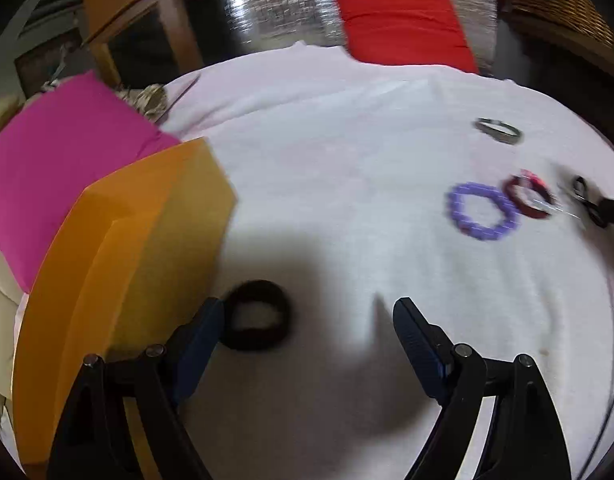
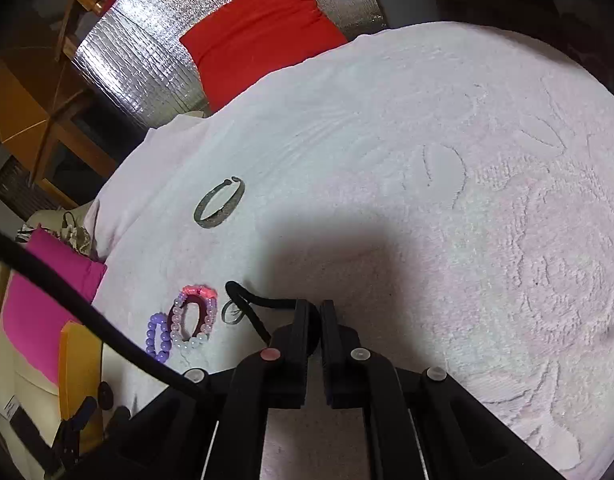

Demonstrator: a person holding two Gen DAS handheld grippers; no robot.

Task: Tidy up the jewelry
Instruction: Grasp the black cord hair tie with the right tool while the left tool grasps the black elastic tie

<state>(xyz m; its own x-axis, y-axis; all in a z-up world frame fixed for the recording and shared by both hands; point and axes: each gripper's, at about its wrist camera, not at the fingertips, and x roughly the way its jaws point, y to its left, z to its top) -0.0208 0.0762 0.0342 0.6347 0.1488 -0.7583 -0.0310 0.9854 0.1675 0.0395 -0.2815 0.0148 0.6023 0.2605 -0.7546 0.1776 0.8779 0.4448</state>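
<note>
Lying by left gripper (image 1: 307,316), black band (image 1: 256,315)

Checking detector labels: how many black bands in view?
2. One black band lies on the towel by the orange box, near the left gripper; a black tie is pinched in the right gripper. The box may hide more.

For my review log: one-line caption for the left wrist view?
Open left claw beside black band near orange box; purple bead bracelet beyond.
</note>
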